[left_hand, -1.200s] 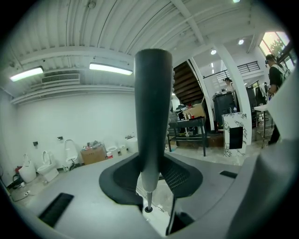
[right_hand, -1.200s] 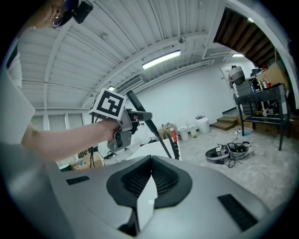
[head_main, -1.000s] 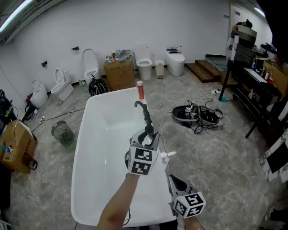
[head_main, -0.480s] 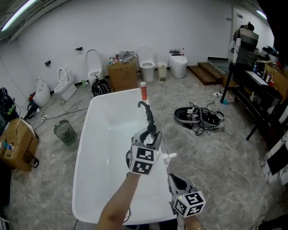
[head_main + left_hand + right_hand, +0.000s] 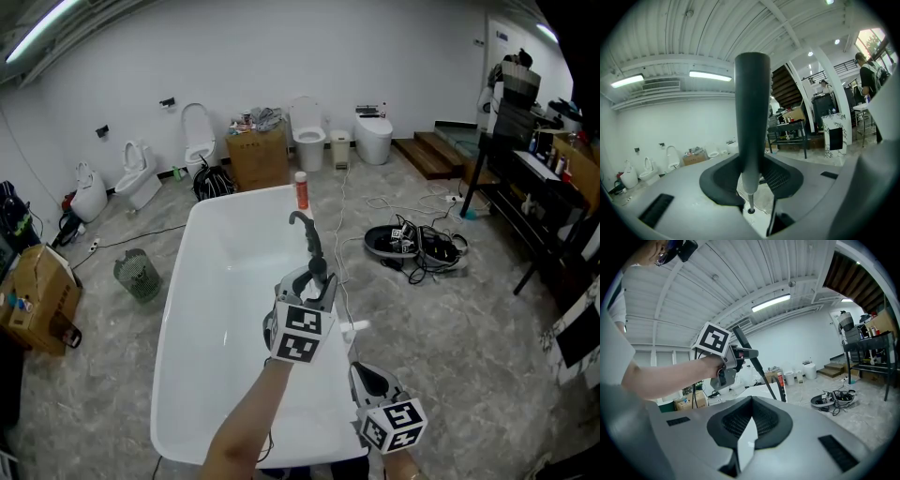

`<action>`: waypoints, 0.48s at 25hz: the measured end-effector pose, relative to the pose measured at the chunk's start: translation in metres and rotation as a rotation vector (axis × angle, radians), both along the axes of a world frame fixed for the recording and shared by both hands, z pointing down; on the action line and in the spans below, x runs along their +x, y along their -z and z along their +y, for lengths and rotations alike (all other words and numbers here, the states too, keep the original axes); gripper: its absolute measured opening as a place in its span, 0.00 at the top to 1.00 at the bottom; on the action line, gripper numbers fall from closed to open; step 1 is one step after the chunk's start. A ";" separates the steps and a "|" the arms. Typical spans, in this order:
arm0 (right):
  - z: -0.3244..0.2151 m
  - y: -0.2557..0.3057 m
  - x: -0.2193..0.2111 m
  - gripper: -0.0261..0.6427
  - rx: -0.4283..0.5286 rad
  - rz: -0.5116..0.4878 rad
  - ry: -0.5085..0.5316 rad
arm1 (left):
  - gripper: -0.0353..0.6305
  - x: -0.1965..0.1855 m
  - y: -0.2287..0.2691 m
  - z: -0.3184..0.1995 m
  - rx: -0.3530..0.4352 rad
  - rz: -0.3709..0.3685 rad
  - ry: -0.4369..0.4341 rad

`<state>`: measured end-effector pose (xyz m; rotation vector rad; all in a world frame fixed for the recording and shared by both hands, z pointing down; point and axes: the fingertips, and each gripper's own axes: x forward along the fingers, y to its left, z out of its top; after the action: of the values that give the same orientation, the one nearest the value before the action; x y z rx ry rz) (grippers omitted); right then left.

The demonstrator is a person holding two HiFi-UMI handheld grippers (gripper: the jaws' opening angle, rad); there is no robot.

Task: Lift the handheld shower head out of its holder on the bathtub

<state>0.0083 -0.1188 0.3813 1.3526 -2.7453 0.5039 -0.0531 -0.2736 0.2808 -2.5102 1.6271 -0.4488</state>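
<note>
1. Head view: the white bathtub [image 5: 172, 309] fills the middle of the frame. My left gripper [image 5: 314, 281], marker cube towards me, sits over the tub's right-hand rim just below centre. It holds the dark shower head [image 5: 309, 246]. That runs from the gripper towards the top of the frame and ends in a hooked curve just short of a red bottle [image 5: 301, 190] on the tub's far end. My right gripper [image 5: 364, 377] is at the lower right, by the tub's near corner and well apart from the shower head. A tangle of cables [image 5: 412, 242] lies on the floor at the right.

2. Left gripper view: my left gripper [image 5: 751, 164] is closed on the shower head [image 5: 752, 117], with the dark pads on either side of its handle. The handle stands upright in the middle of the frame. Its lower end narrows to a thin stem over a white surface. I cannot tell whether it is clear of its holder.

3. Right gripper view: my right gripper [image 5: 752, 411] is narrow, with its tips meeting and nothing between them. At the upper left, my left gripper [image 5: 740, 353] grips the shower head [image 5: 759, 367], which slants down to the right towards the bathtub.
</note>
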 end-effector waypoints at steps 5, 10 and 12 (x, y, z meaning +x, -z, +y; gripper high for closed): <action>0.002 0.001 -0.005 0.95 -0.003 0.009 0.005 | 0.72 -0.004 0.002 0.000 0.005 0.000 -0.002; 0.001 -0.004 -0.001 0.95 -0.003 0.017 0.007 | 0.72 -0.002 -0.002 0.000 0.004 0.002 0.005; 0.001 -0.005 -0.002 0.95 -0.003 0.018 0.007 | 0.72 -0.003 -0.001 0.000 0.009 0.003 0.002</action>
<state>0.0060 -0.1176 0.3862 1.3394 -2.7327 0.4933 -0.0562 -0.2740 0.2818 -2.5040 1.6295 -0.4370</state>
